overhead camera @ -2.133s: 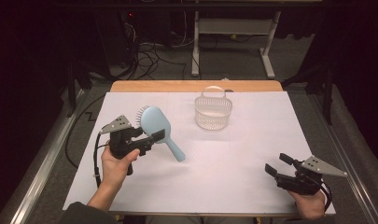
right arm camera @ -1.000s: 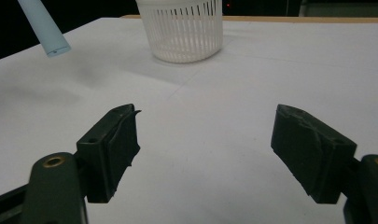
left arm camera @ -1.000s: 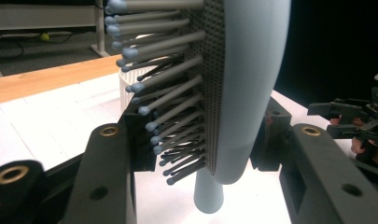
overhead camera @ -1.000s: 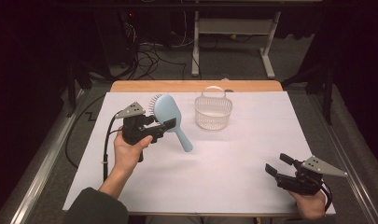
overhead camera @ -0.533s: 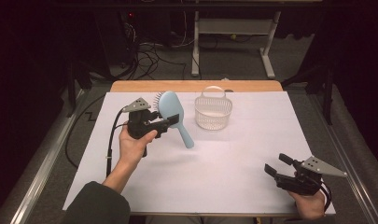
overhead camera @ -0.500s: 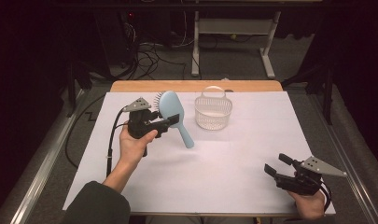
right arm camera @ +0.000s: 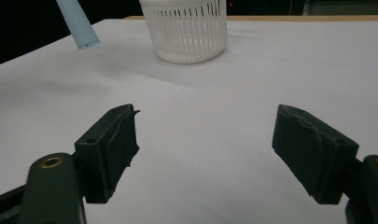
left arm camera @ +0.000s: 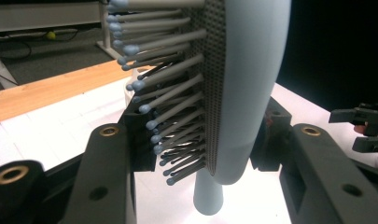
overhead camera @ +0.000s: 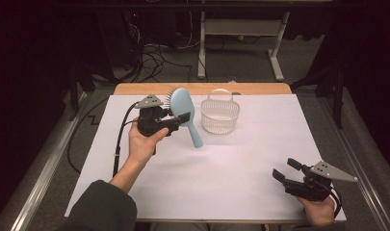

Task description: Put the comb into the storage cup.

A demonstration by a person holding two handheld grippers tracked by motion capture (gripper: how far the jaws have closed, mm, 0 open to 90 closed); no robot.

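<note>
Nearest, right gripper (overhead camera: 283, 171) rests on the table (overhead camera: 240, 168), jaws apart, empty. Left gripper (overhead camera: 180, 120) clamps the hairbrush (overhead camera: 184, 108) head (handle hanging down), airborne beside the basket (overhead camera: 220, 115); best lower it handle-first.

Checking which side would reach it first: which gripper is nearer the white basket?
Left. The left gripper, shut on the blue hairbrush, is raised just left of the white basket; the right gripper rests open near the table's front right corner.
</note>
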